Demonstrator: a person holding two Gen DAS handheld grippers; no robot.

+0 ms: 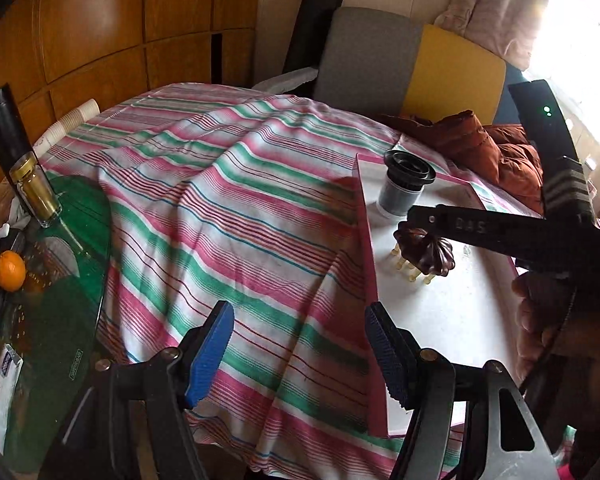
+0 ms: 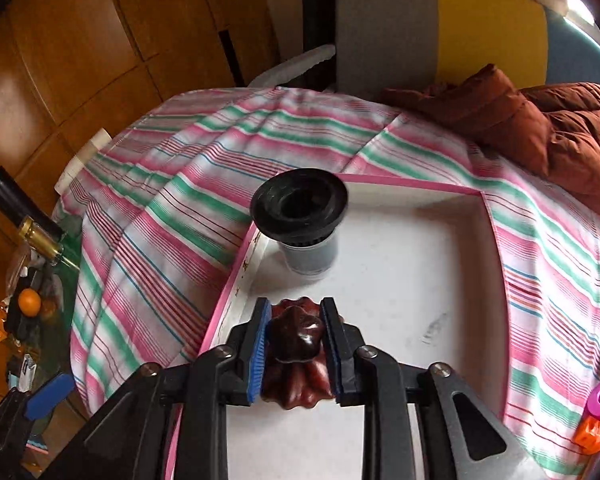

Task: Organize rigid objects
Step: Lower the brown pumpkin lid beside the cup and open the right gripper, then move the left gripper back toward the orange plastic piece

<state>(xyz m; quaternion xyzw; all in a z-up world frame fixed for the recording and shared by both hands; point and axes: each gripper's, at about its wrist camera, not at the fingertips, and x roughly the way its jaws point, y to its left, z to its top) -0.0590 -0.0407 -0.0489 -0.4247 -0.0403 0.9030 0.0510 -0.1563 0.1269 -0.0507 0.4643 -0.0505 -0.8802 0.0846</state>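
Holding: the right gripper [image 2: 294,308] has its two blue pads laid against either side of the knob of the brown brush [image 2: 296,340], clasping it.
Look of the brush: glossy dark red-brown, with a lobed, scalloped edge and a rounded knob on top; the left wrist view shows a row of pale yellowish pegs under it.
Place of the brush: inside the white tray [image 2: 420,300] with the pink rim, near the tray's left wall, pegs resting on the tray floor.
Way it faces: pegs down, knob up, roughly upright.
Long axis: its oval body runs along the line of the right gripper's fingers, away from that camera towards the tray's far wall.
Neighbour in the tray: a grey cylinder with a wide black collar [image 2: 299,204] stands upright in the far left corner, near the brush but apart from it.
Left gripper [image 1: 300,316]: jaws parted with nothing between them, hovering above the striped cloth [image 1: 220,208] just beside the tray's rim.
Hand [image 1: 536,320]: a person's hand wraps the right gripper's handle at the right edge of the left wrist view.
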